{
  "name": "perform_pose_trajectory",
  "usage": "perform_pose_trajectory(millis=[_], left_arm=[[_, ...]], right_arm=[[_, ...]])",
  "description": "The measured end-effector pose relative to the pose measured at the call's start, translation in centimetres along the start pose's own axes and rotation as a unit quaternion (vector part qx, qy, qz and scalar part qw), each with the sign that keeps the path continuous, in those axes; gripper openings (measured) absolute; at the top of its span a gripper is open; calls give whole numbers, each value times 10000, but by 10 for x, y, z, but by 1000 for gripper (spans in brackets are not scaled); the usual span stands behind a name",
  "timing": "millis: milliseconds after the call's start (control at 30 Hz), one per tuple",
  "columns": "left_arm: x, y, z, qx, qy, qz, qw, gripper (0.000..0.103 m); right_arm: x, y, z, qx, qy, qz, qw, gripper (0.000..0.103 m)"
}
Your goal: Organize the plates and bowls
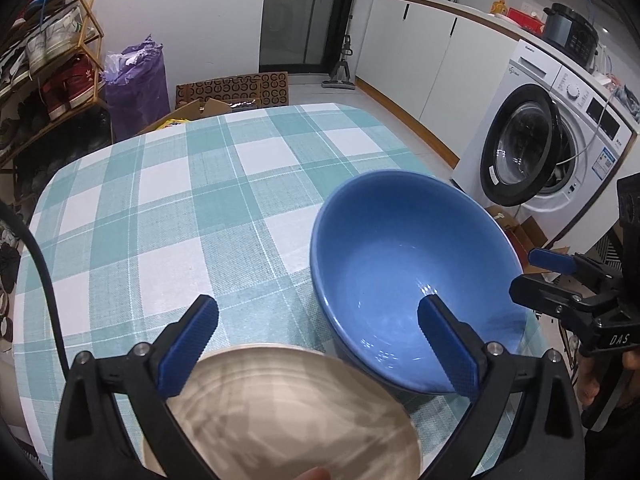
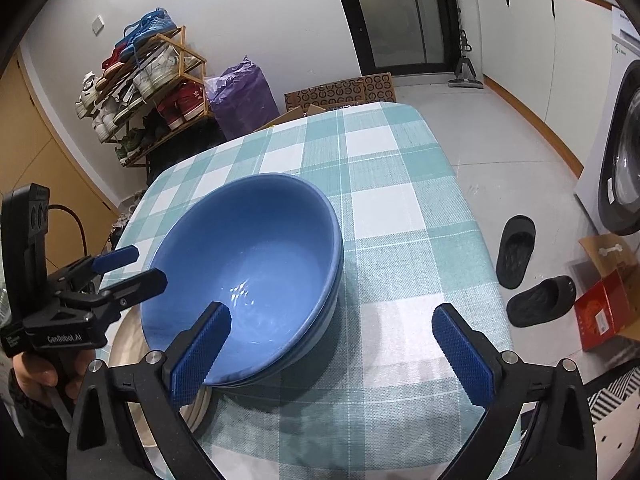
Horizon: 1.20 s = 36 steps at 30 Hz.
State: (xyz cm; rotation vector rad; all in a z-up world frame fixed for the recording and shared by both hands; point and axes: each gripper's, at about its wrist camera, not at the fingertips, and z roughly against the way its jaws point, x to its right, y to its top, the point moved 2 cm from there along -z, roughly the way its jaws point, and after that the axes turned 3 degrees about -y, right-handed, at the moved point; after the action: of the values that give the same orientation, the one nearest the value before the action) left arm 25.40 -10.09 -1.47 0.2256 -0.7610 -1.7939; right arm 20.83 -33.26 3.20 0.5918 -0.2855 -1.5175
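A large blue bowl [image 1: 412, 264] stands upright on the checked tablecloth; in the right wrist view [image 2: 248, 276] it seems to sit stacked on another blue bowl. A beige plate [image 1: 280, 416] lies beside it at the near table edge, blurred, and its rim shows in the right wrist view [image 2: 120, 340]. My left gripper [image 1: 316, 344] is open above the plate, its right finger [image 1: 448, 348] over the bowl's near rim. My right gripper [image 2: 332, 352] is open, its left finger [image 2: 200, 352] over the bowl's rim. Neither holds anything.
The teal and white checked table [image 1: 168, 208] stretches away. A washing machine [image 1: 552, 144] with its door open stands right. A shoe rack [image 2: 148, 84], purple bag [image 2: 244, 96] and cardboard boxes [image 1: 232, 92] stand beyond. Black slippers [image 2: 532, 272] lie on the floor.
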Motion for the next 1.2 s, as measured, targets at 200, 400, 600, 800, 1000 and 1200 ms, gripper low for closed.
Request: perform_pose_trajectory(millis=[200,400,600,800,1000,1200], left_arm=[[4,-1,-4,-21,-44,45,10000,100],[8,-2,-8,-24,-78,5,10000,98],[10,-4,-13,-30,-160,116,9998,97],[15,-5,-11,33,-192,168,9997,96],[13,-7,-11,44,-211,365,9991,85],[8,-6,-11,75,-223,563,9981,62]], right_arm=[[-2,-3,-6,-51,156,-81,9998,102],[-2,-4,-12,-117,390,-276,9988,102],[-2,-3,-17,-116,633,-460,9969,91],[1,-6,-20,-134,755,-725,9944,79],[12,-9,-21,-102,820,-1088,9906,69],[11,-8,-21,-10,836,-1174,9895,61]])
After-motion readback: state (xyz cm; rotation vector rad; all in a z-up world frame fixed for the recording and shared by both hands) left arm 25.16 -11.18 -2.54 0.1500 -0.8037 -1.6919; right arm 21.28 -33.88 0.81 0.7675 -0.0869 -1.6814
